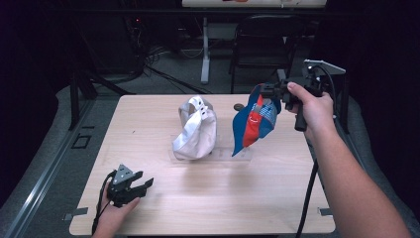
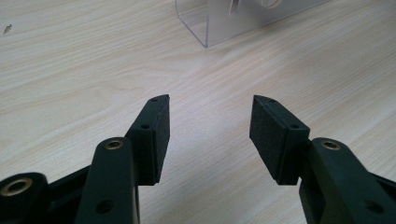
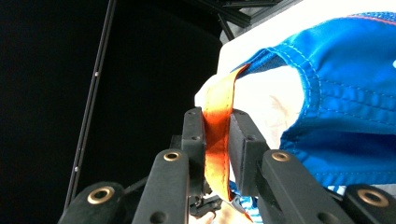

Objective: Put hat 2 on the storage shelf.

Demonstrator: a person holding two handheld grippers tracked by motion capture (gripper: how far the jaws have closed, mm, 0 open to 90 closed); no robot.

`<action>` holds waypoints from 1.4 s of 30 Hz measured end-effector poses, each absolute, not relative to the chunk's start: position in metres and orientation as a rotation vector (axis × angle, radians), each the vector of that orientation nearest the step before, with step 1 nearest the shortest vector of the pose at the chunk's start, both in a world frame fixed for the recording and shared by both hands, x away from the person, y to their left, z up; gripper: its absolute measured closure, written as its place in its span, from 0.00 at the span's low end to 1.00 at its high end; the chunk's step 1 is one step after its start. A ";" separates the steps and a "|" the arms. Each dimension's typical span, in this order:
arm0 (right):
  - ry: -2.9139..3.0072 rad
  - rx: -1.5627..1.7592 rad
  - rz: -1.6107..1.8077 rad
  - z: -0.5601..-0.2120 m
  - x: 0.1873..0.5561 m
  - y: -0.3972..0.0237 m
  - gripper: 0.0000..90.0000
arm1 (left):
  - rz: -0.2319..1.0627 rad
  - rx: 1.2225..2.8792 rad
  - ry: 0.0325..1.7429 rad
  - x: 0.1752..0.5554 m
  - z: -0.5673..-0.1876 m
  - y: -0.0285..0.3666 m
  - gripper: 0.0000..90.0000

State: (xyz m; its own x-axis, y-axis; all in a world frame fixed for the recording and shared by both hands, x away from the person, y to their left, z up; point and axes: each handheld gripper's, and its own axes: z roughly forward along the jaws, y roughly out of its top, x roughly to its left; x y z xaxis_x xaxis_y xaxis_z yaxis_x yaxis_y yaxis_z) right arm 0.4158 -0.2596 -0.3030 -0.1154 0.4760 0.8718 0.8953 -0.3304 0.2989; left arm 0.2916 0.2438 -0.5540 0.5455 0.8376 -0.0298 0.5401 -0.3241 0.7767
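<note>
Low by the table's near edge the left gripper (image 1: 141, 187) rests spread wide, while the right gripper (image 1: 270, 90) pinches the blue cap's (image 1: 252, 124) orange strap (image 3: 217, 135), lifting it; next it likely needs a spot to set down.

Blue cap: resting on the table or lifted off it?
Lifted. The right gripper is shut on the orange strap and the blue cap hangs from it above the table, beside the white cap.

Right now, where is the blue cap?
In the high view the blue cap hangs at the table's right rear, right of the white cap, above the clear stand. The right gripper clamps its orange strap.
</note>
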 end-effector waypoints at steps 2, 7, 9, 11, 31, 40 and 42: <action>-1.506 -1.772 -1.434 -0.305 0.418 -0.260 0.86 | 0.490 2.021 1.114 0.292 -0.553 0.244 0.54; -1.502 -1.767 -1.435 -0.306 0.422 -0.258 0.86 | 0.481 2.029 1.115 0.292 -0.553 0.245 0.54; -1.511 -1.769 -1.431 -0.307 0.423 -0.256 0.86 | 0.481 2.028 1.115 0.292 -0.553 0.244 0.54; -1.520 -1.771 -1.420 -0.307 0.424 -0.255 0.86 | 0.489 2.020 1.111 0.292 -0.553 0.244 0.54; -1.543 -1.789 -1.382 -0.320 0.433 -0.236 0.86 | 0.499 2.016 1.111 0.292 -0.553 0.245 0.54; -1.585 -1.792 -1.332 -0.332 0.433 -0.227 0.86 | 0.495 2.018 1.113 0.292 -0.553 0.245 0.54; -1.587 -1.792 -1.318 -0.337 0.434 -0.226 0.86 | 0.503 2.018 1.109 0.292 -0.553 0.245 0.54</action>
